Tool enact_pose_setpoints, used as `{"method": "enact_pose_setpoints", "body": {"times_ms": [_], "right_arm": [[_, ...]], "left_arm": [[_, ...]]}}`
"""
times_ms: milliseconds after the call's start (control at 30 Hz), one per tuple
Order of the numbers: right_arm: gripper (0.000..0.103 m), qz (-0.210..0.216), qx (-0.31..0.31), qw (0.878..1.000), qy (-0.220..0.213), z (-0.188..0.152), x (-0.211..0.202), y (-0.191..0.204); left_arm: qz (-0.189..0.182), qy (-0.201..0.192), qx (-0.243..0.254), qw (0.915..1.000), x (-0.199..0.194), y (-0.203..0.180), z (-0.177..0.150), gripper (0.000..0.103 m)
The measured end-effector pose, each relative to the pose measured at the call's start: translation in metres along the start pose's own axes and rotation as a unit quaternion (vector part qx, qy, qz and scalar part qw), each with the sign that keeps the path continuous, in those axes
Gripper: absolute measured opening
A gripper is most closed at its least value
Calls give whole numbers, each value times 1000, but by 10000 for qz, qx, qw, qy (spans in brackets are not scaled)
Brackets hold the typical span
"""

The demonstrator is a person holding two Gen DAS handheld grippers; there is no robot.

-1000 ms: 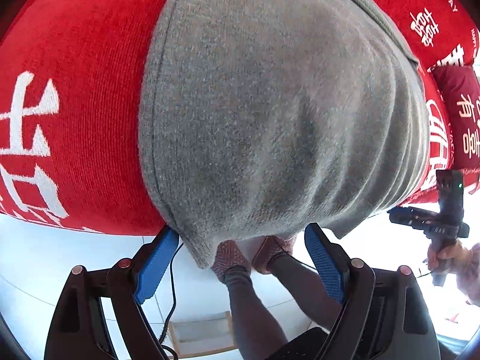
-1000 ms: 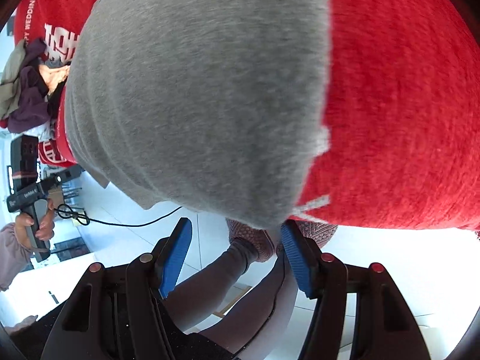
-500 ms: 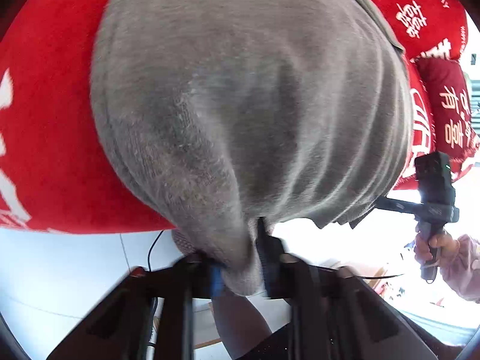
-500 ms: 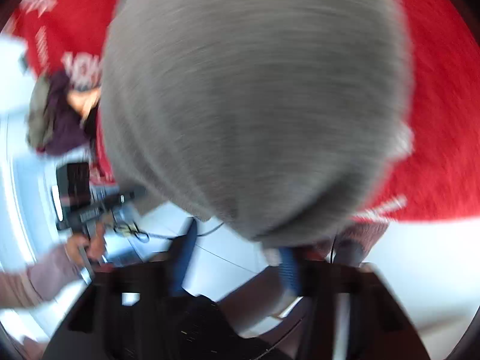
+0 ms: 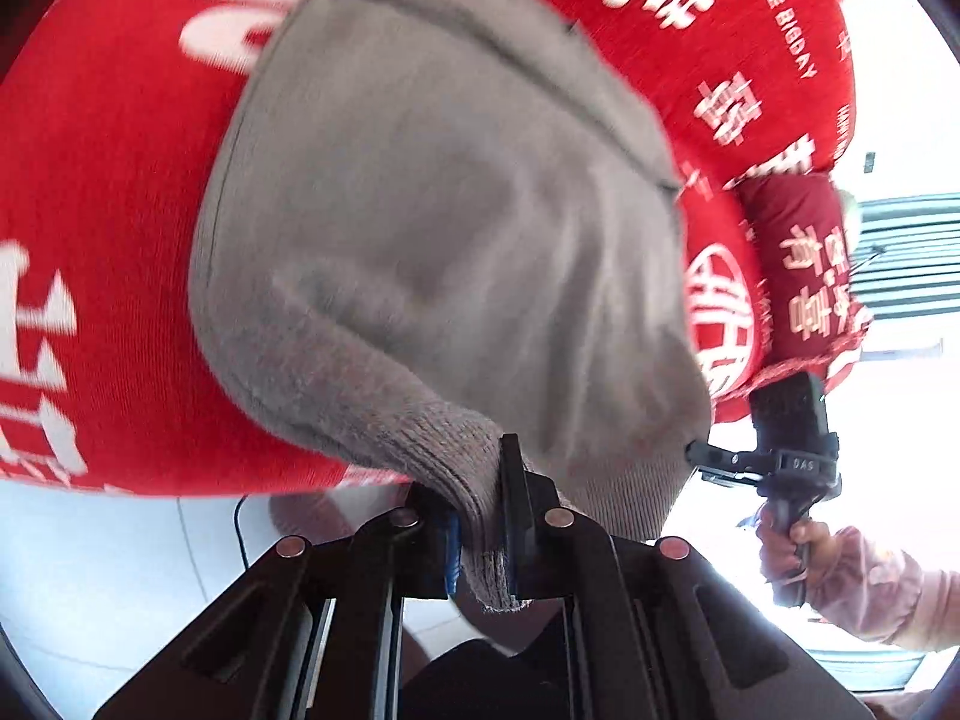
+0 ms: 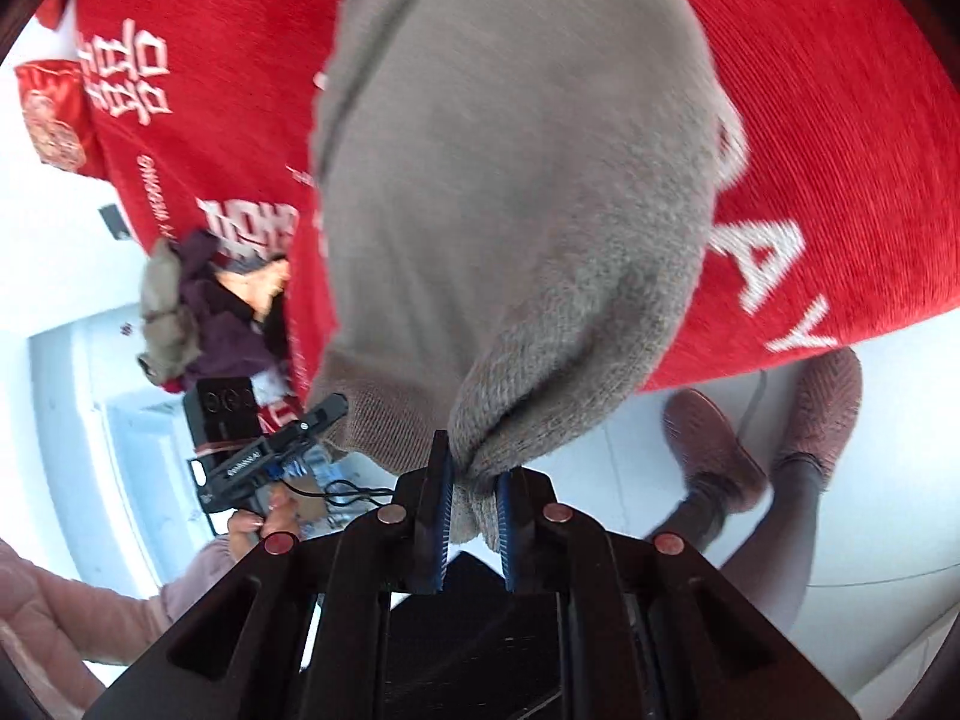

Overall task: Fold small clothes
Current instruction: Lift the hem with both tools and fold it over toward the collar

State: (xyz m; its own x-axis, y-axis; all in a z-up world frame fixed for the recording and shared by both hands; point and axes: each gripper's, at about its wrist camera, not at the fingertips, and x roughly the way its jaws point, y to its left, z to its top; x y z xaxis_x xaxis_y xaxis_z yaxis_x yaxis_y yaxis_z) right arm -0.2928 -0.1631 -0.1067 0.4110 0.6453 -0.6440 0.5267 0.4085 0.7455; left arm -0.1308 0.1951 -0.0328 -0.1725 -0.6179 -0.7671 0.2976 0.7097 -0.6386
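Indoor domestic room, likely a bedroom or living space. Soft surface covered by a red cloth printed with white Chinese characters and the English words "THE BIGDAY", wedding-style bedding. A matching dark red cushion with gold characters lies at its far edge; a second red embroidered cushion shows in the right wrist view. Loose heap of clothes, purple, olive and orange, sits on the cloth. Pale glossy floor below. Person wears pink slippers. Bright window with slatted blind at one side.
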Motion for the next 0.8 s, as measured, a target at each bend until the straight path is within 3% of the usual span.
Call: {"method": "enact_pose_setpoints", "body": {"times_ms": [200,400,633,800], "right_arm": [[14,547,-84,9972,-512,13,-16,37],[14,1110,-322,9881,-1014,53,-44,77],[14,1336,-770,9802,-1240,144,-71,120],[13,1345,-834,9795,-1243,215,-75,135]], "left_arm": [[-300,-417,79,9986,-28,-12,35,11],[-516,-877,136,9947,-54,-27,79,11],[-494,-1428,194,9883,-67,-50,155,11],[-297,-1678,171,9852,-54,-54,215,11]]}}
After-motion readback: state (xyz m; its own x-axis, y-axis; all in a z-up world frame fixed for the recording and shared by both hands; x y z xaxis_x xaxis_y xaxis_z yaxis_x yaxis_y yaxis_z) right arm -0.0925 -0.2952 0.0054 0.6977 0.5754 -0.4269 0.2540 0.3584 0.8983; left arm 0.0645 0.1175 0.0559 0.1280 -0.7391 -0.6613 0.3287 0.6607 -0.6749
